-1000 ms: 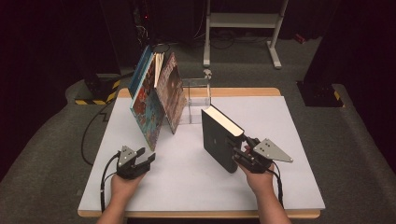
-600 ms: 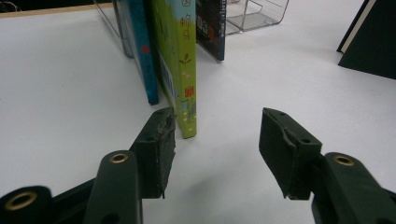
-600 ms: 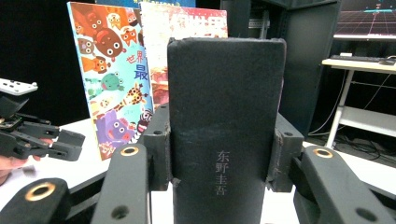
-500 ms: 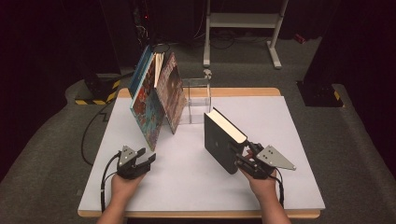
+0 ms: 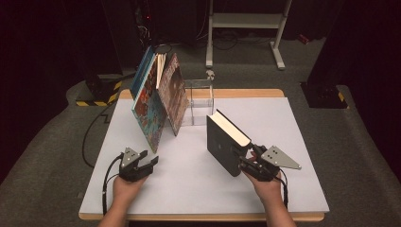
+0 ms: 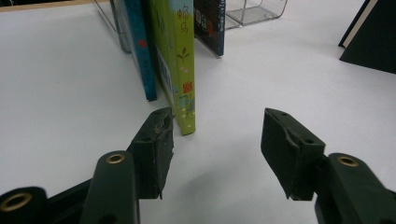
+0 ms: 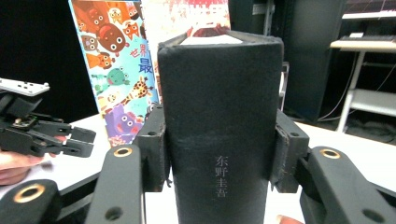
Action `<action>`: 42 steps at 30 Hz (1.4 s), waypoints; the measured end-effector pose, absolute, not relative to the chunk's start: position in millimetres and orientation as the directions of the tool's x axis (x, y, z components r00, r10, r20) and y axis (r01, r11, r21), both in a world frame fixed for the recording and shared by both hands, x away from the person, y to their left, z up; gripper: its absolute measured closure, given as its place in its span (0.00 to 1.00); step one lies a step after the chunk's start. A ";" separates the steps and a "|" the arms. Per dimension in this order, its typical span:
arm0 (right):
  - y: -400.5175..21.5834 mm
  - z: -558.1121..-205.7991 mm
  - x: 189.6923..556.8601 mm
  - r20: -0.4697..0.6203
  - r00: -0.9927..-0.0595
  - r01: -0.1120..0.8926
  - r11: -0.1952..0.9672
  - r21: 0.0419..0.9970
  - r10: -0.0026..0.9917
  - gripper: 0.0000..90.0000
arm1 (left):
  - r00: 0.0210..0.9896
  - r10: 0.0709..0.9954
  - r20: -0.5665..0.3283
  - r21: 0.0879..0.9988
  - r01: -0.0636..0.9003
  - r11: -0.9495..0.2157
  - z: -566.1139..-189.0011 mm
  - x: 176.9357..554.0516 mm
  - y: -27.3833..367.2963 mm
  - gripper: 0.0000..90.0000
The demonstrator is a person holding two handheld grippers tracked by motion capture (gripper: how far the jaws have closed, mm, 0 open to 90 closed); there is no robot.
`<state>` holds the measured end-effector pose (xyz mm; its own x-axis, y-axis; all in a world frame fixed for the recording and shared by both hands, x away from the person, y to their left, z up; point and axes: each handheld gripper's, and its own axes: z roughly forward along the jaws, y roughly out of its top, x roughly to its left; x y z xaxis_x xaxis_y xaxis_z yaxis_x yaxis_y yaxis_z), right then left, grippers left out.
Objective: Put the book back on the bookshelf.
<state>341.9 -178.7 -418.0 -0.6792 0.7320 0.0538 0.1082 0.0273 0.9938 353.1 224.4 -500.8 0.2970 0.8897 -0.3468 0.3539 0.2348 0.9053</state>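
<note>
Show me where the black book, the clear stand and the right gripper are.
black book (image 5: 221, 147), high view, on its dark front cover.
clear stand (image 5: 199, 100), high view, on its see-through front wall.
right gripper (image 5: 245, 158), high view, between the jaw tips at the book's spine.

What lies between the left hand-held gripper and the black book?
Only bare white table, per the high view: the left hand-held gripper sits apart from the black book, nothing between them.

Lab or studio: dark curtains, hazard-taped floor base, white-covered table.
</note>
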 end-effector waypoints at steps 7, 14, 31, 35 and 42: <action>-177.9 -416.4 343.4 0.066 -0.688 0.127 0.030 0.991 0.722 0.51 | 0.294 0.891 -0.347 0.905 0.355 0.235 -501.0 353.5 224.4 0.48; -173.0 -406.8 348.6 0.052 -0.679 0.155 0.073 0.985 0.733 0.42 | 0.295 0.893 -0.340 0.906 0.357 0.227 -501.3 353.7 223.7 0.48; -157.5 -388.2 359.7 0.043 -0.654 0.221 0.135 0.966 0.755 0.53 | 0.303 0.897 -0.322 0.912 0.355 0.208 -501.6 352.6 222.6 0.47; -158.3 -389.6 360.5 0.056 -0.656 0.220 0.120 0.968 0.752 0.53 | 0.304 0.899 -0.315 0.915 0.350 0.202 -501.8 352.4 221.9 0.47; -157.1 -389.8 360.5 0.048 -0.651 0.211 0.120 0.970 0.757 0.55 | 0.307 0.900 -0.310 0.916 0.350 0.196 -501.9 352.0 221.6 0.47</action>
